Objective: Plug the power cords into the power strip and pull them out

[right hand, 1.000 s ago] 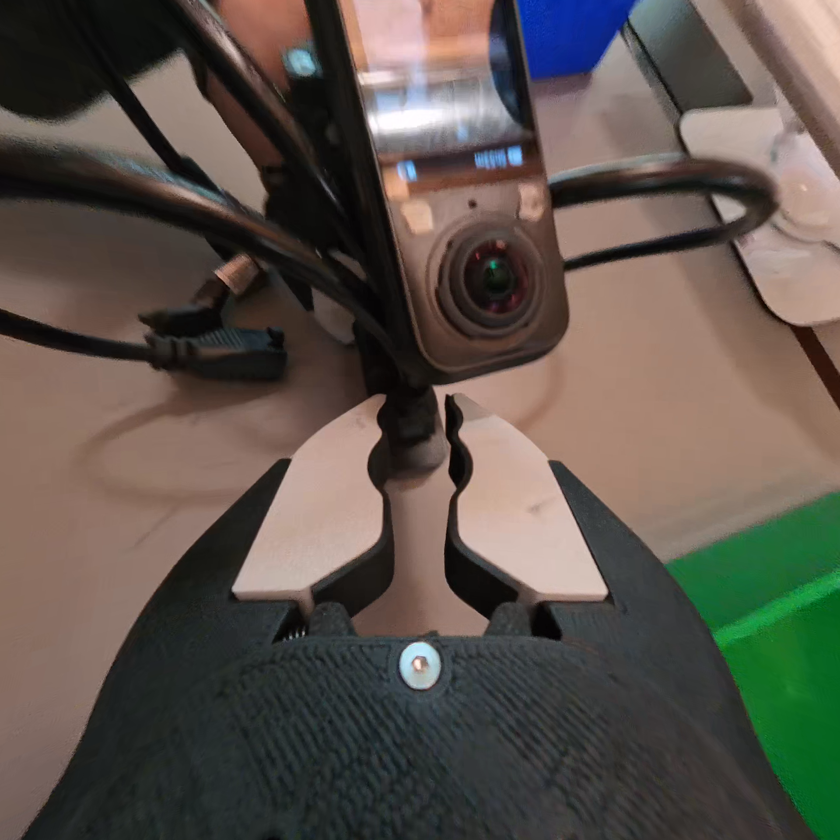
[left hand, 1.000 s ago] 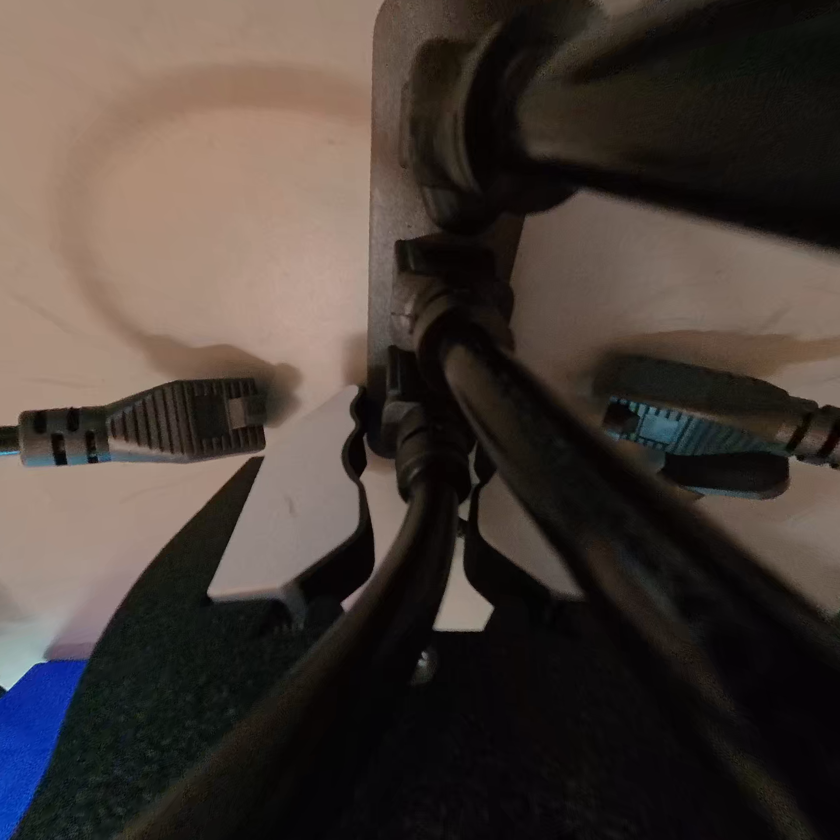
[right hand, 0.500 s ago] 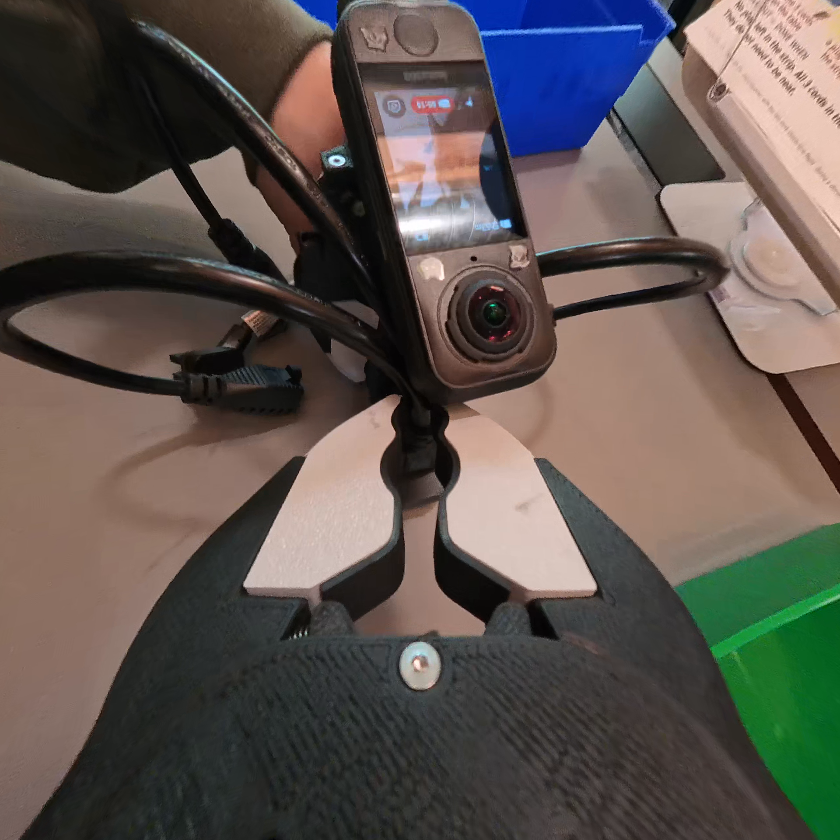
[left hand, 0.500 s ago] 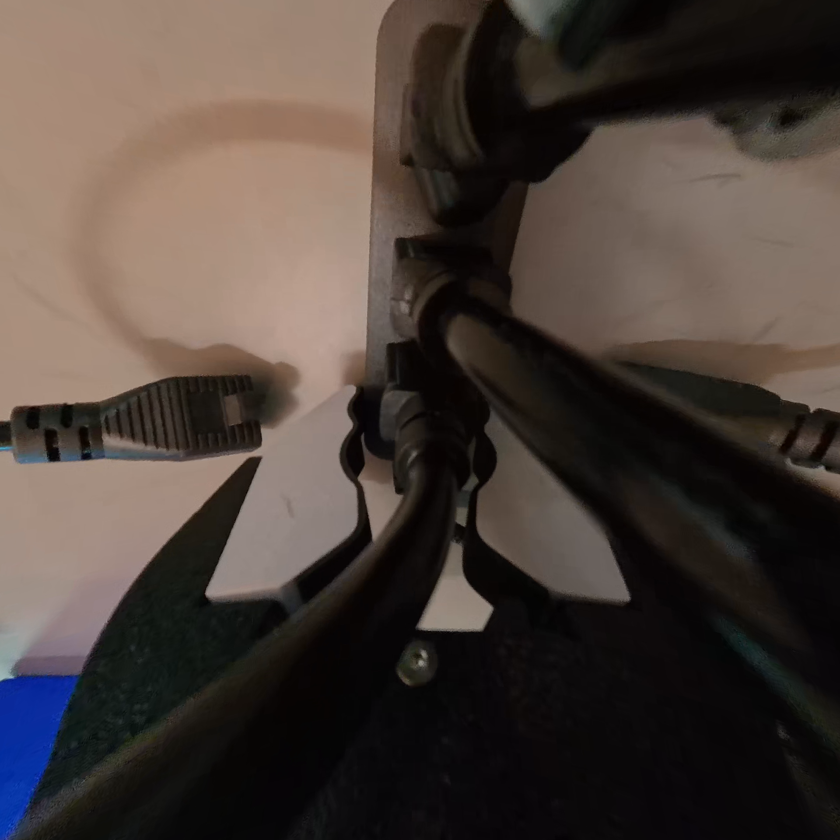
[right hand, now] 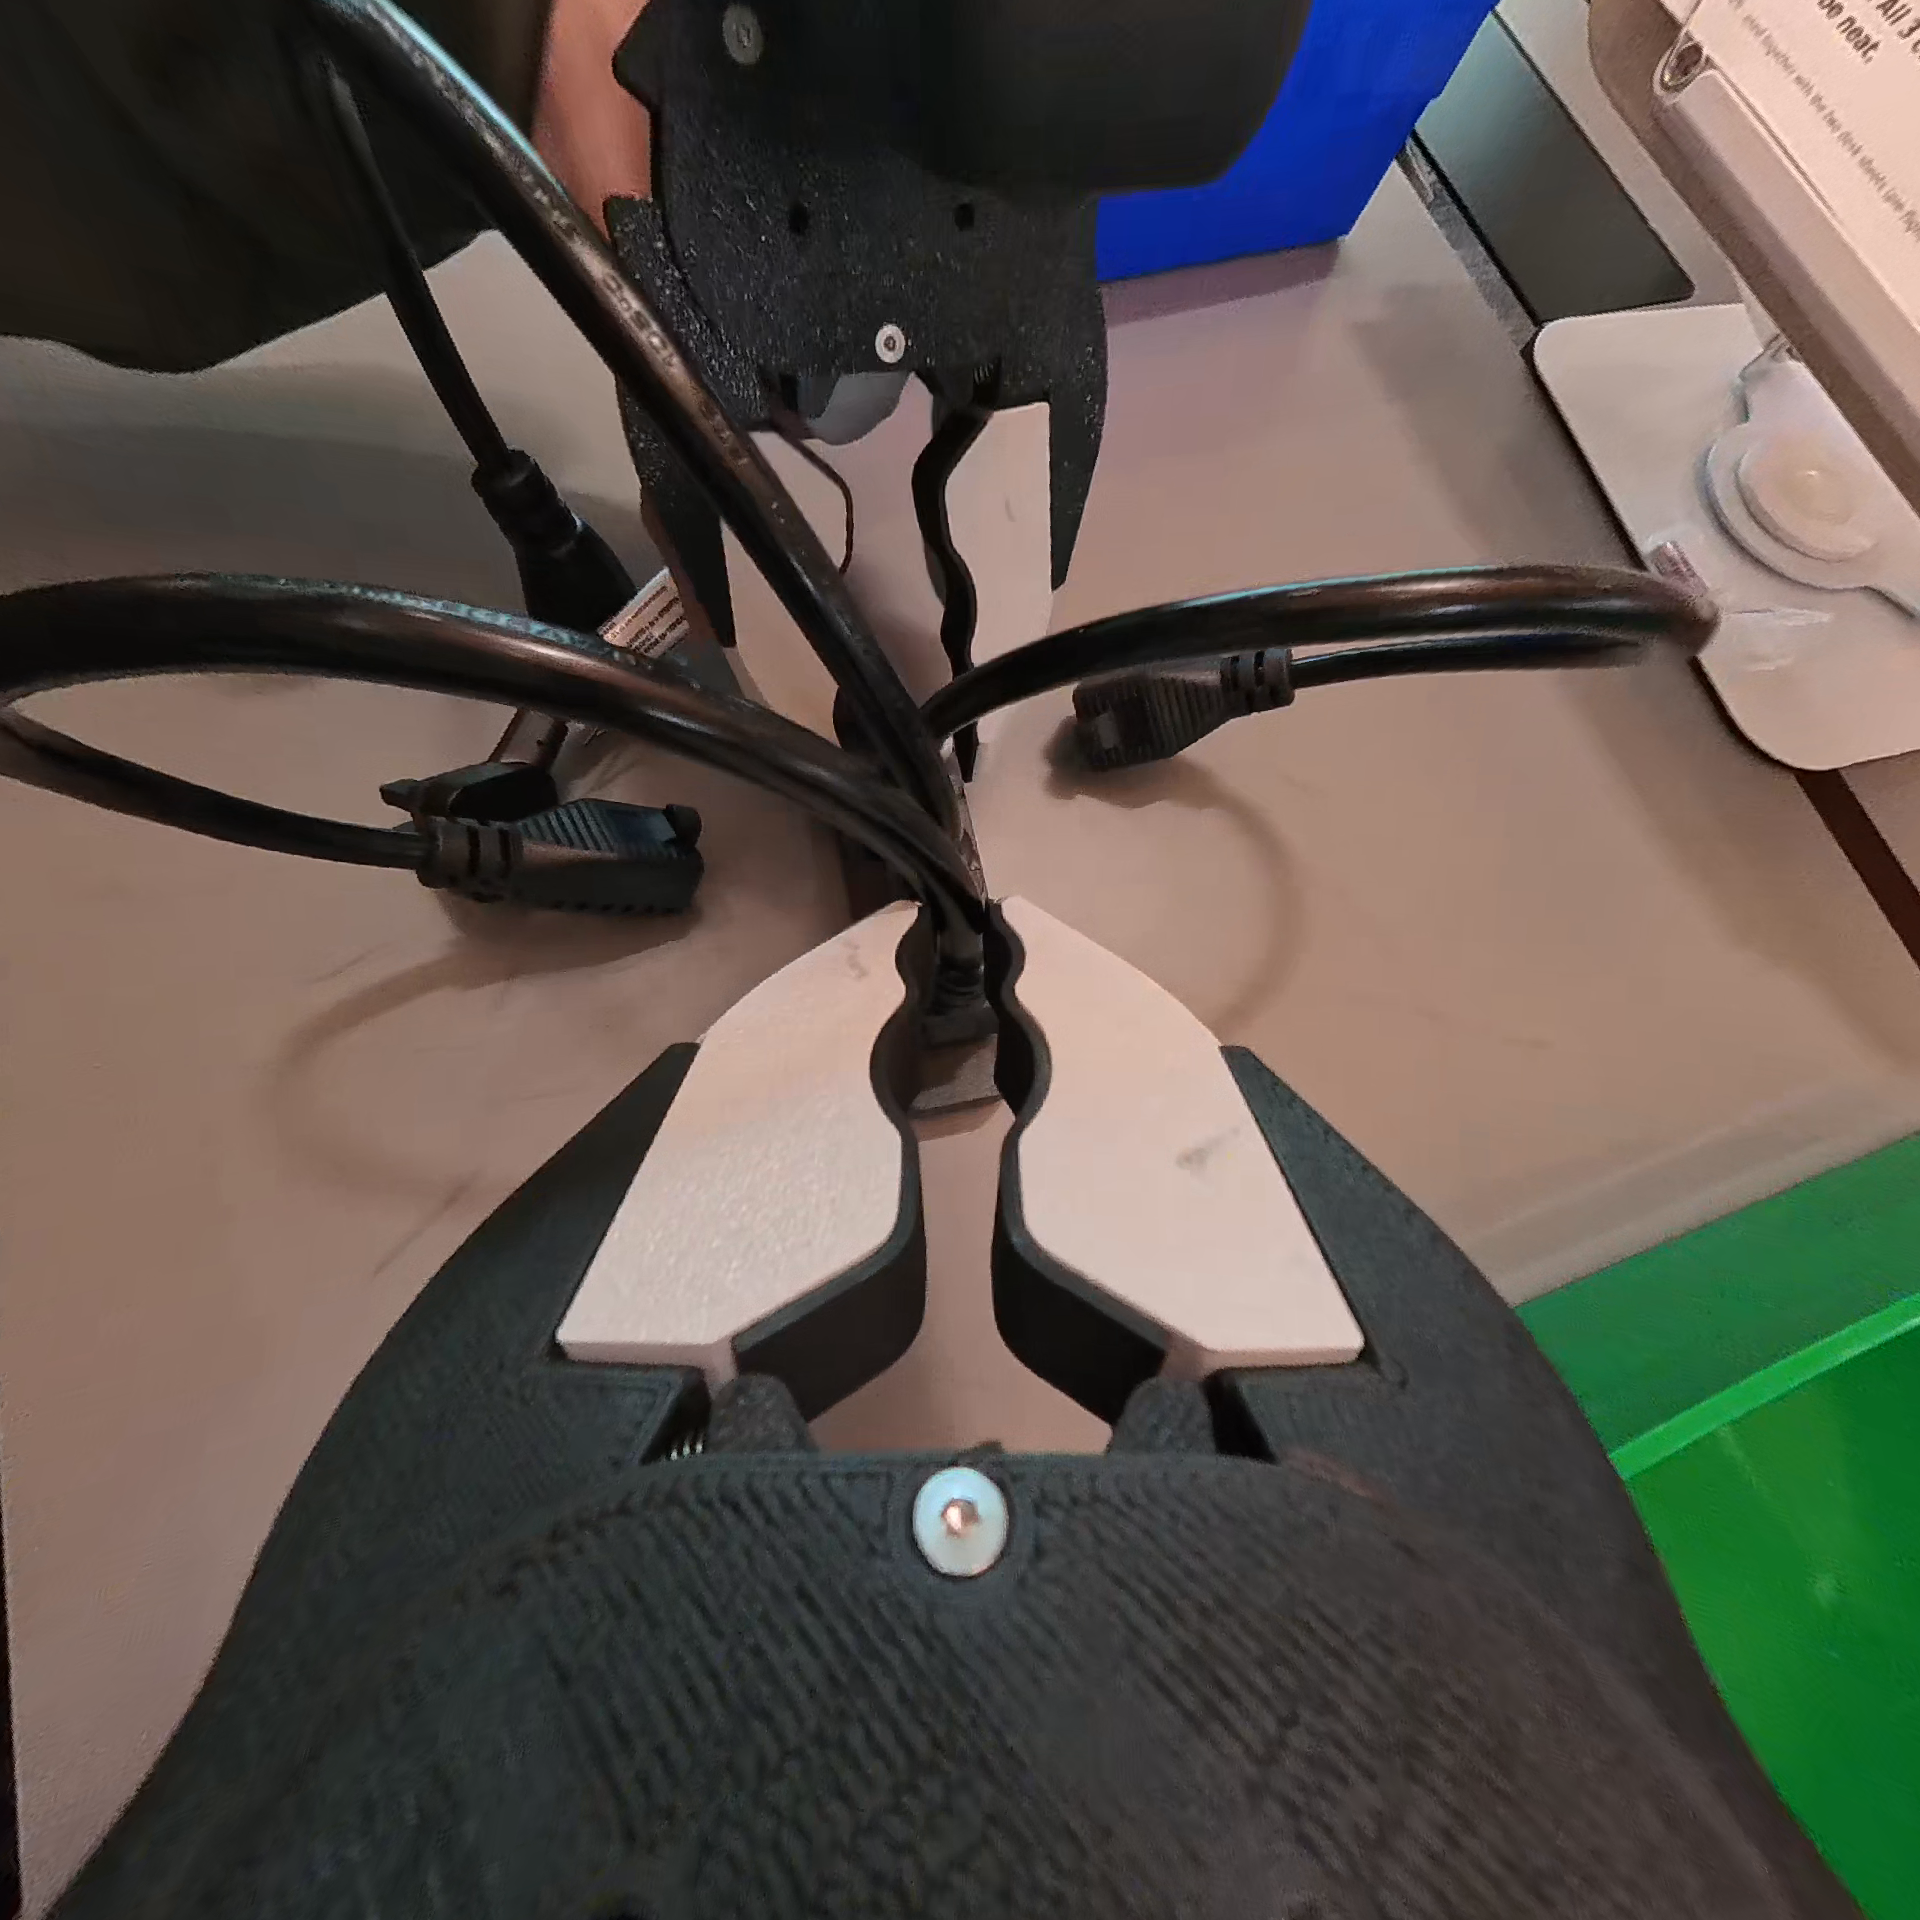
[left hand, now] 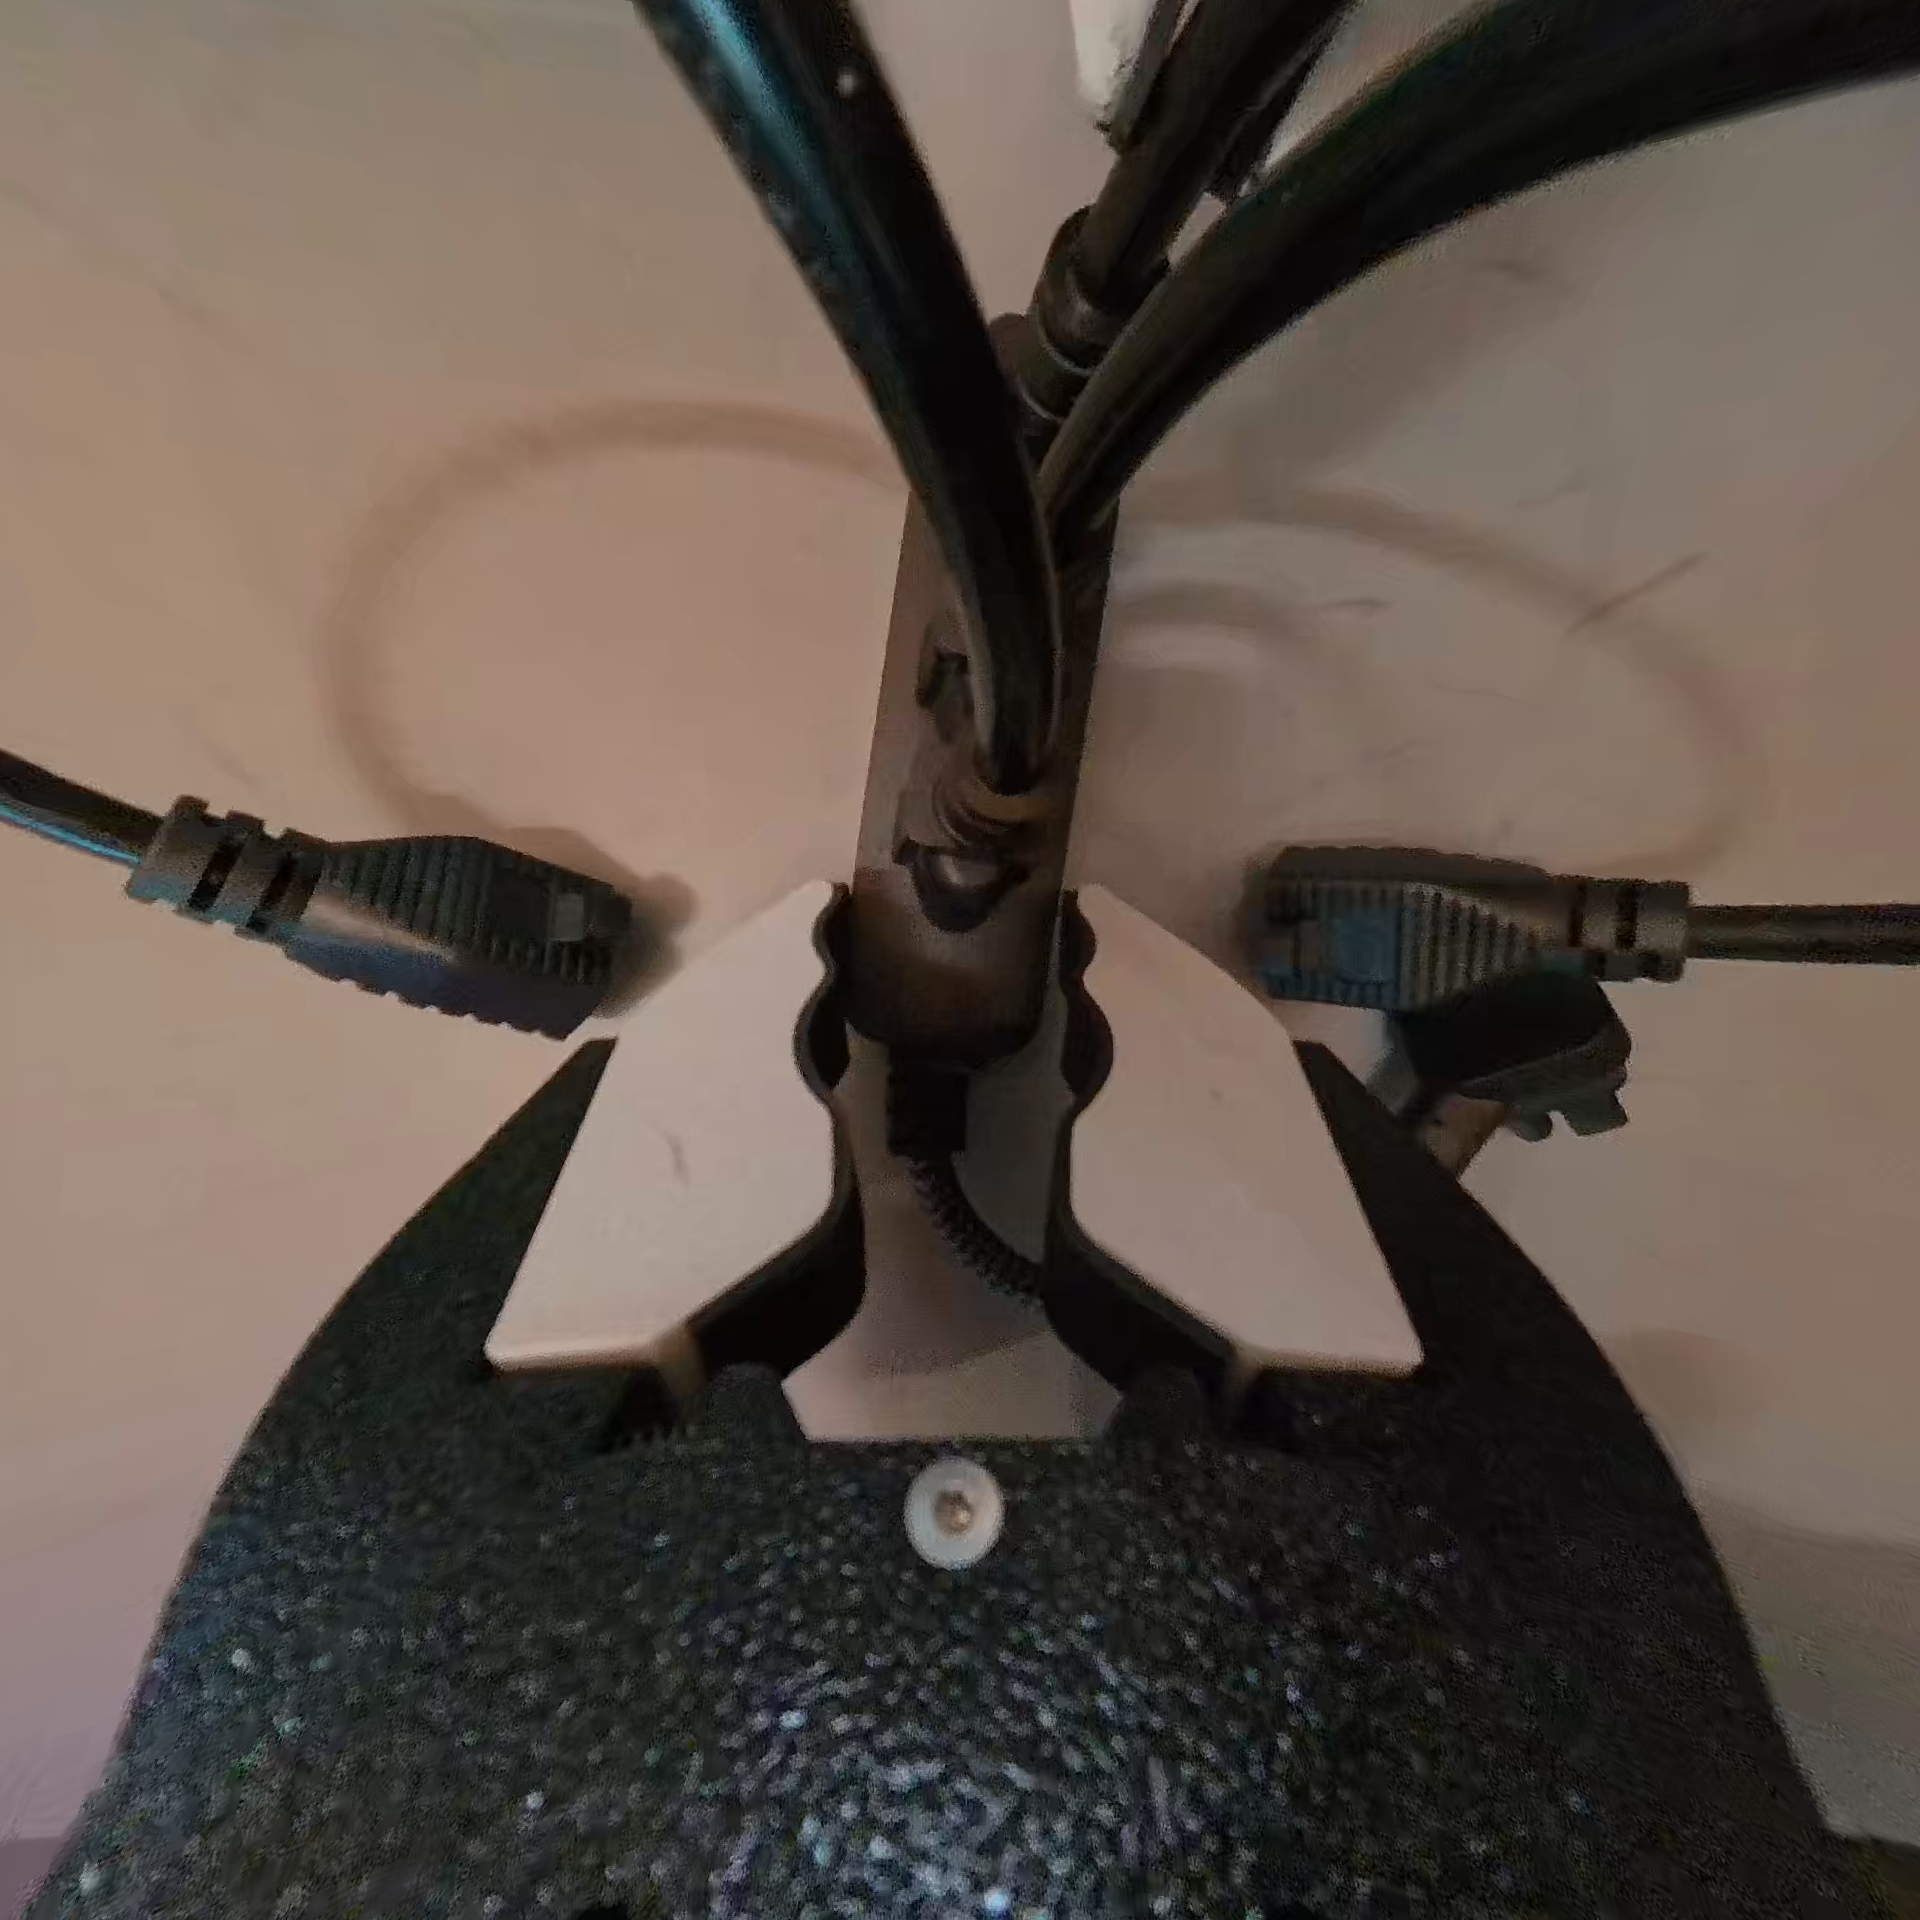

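Two grips, one power strip (left hand: 977,727): my left gripper (left hand: 951,997) pinches its near end, my right gripper (right hand: 956,997) pinches a plug (right hand: 951,1023) at the far end. Strip's long axis runs between us (pull goes up, I'd judge).

Both my grippers are grainy black 3D-printed plastic shells (right hand: 935,1714) with pale grey wavy-edged fingers (right hand: 1143,1174), one silver screw (right hand: 958,1524) each, plus my dark sleeve (right hand: 156,177).
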Available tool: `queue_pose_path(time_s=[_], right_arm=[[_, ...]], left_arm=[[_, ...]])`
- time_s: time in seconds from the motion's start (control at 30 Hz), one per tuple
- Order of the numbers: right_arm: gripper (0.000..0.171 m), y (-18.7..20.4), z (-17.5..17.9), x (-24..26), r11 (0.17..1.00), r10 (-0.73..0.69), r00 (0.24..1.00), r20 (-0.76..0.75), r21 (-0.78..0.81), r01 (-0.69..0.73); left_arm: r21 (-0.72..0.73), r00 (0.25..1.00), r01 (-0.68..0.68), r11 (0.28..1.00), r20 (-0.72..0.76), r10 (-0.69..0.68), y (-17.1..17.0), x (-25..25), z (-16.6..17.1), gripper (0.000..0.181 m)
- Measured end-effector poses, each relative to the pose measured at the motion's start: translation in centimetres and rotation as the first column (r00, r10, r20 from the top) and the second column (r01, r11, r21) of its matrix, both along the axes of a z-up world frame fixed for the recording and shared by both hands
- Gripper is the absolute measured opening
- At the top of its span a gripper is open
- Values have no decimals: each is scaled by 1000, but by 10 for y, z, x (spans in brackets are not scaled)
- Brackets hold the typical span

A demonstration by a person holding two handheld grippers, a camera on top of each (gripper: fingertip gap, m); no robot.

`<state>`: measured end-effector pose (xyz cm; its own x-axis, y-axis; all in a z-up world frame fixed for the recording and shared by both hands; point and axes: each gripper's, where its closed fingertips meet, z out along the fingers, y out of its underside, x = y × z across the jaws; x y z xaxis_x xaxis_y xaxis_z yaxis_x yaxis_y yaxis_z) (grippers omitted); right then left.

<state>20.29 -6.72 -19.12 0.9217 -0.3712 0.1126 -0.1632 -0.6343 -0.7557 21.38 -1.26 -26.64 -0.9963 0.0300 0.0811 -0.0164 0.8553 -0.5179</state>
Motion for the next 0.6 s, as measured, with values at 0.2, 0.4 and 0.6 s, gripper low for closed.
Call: queue_pose_path(time_s=[0.2,0.4,0.6], right_arm=[[9,0,0,1,1000,-10,1000,4,-27,10],[9,0,0,0,1000,-15,1000,-16,-4,15],[9,0,0,0,1000,-17,1000,-17,9,18]], left_arm=[[66,989,85,994,115,-92,-4,1,1,19],[73,992,96,993,70,-101,-3,-5,3,27],[57,996,78,995,40,-80,-5,-5,4,30]])
